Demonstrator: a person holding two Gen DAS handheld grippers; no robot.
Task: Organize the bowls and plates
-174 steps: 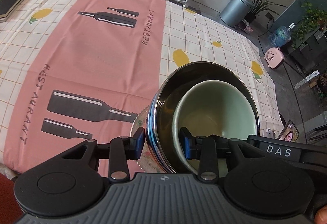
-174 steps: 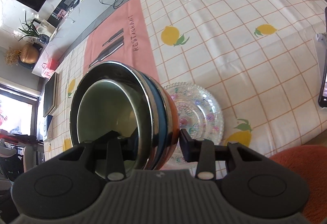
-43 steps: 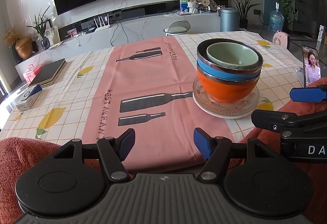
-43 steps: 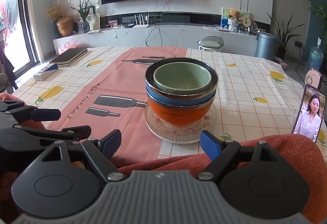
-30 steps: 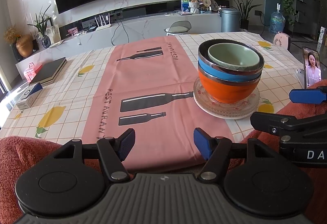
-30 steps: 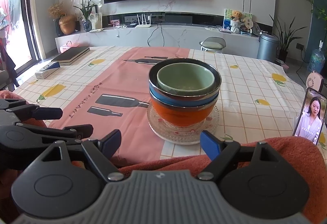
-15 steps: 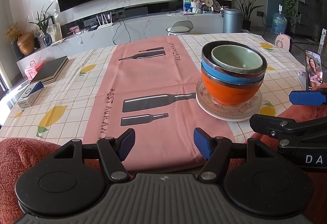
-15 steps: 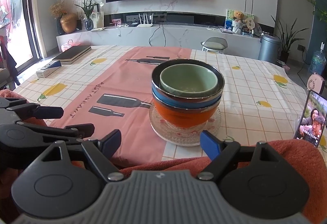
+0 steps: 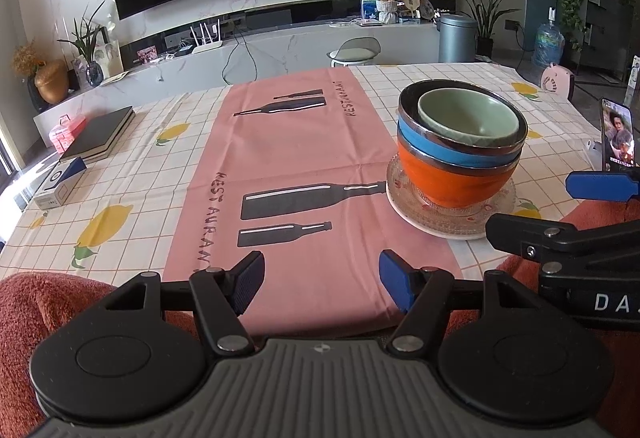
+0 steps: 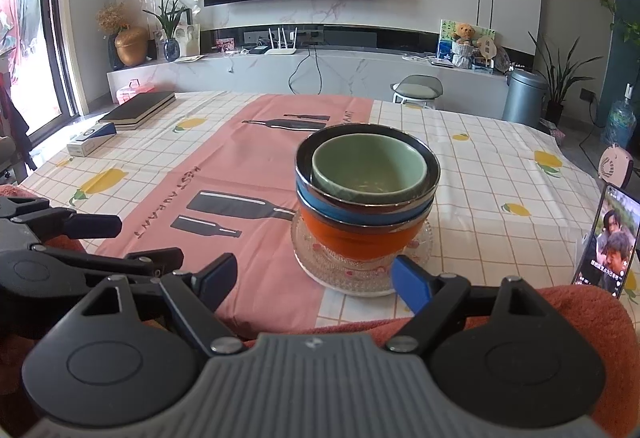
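Note:
A stack of bowls stands on a clear glass plate (image 9: 416,212) (image 10: 308,262) on the table: an orange bowl (image 9: 448,184) (image 10: 360,240) at the bottom, a blue steel-rimmed bowl (image 9: 444,150) (image 10: 340,208) in it, a green bowl (image 9: 468,118) (image 10: 368,164) on top. My left gripper (image 9: 322,280) is open and empty at the table's near edge, left of the stack. My right gripper (image 10: 312,278) is open and empty, just in front of the plate, and shows at the right of the left wrist view (image 9: 560,210).
A phone (image 10: 606,238) stands propped at the right near the edge. A black book (image 9: 100,132) and a small box (image 9: 60,182) lie at the far left. A red towel (image 10: 520,302) covers the near edge. The pink runner (image 9: 288,166) spans the table's middle.
Earlier both grippers were shut around the bowl stack's rim; both have let go and drawn back to the near edge. In the last second the views have hardly shifted.

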